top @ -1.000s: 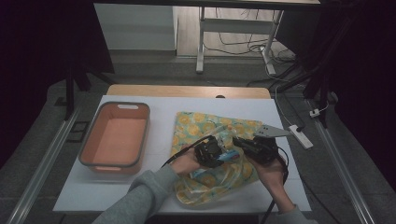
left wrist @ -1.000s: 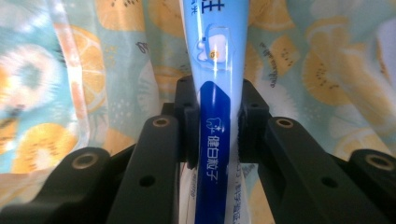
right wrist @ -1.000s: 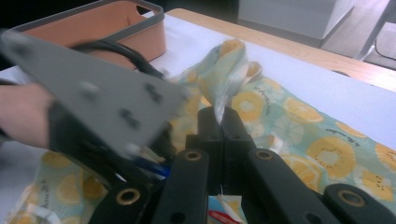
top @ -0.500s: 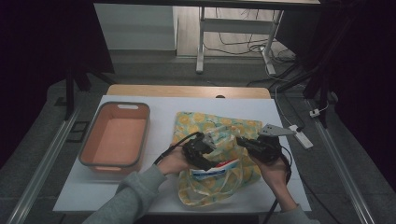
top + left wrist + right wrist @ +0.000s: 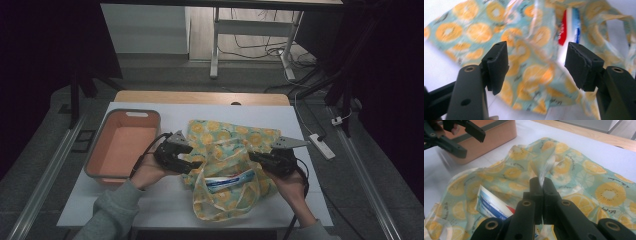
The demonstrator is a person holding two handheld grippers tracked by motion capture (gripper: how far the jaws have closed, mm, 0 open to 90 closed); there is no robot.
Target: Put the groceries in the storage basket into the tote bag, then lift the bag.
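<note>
Teal cloth printed with orange slices makes up your bag (image 5: 225, 170), lying crumpled mid-surface (image 5: 150, 210) with a white, red and blue packet (image 5: 230, 181) in its mouth. Your right claw (image 5: 541, 185) pinches a clear fold of the bag at its right edge. Your left claw (image 5: 536, 67), just opening, hangs empty beside the bag's left edge, near the orange tub (image 5: 125, 145).

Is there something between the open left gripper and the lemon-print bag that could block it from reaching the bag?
Nothing visible does. The left gripper, jaws just opened and empty, faces the lemon-print bag directly. The right gripper is shut on the bag's fabric at the far side, away from that path.
</note>
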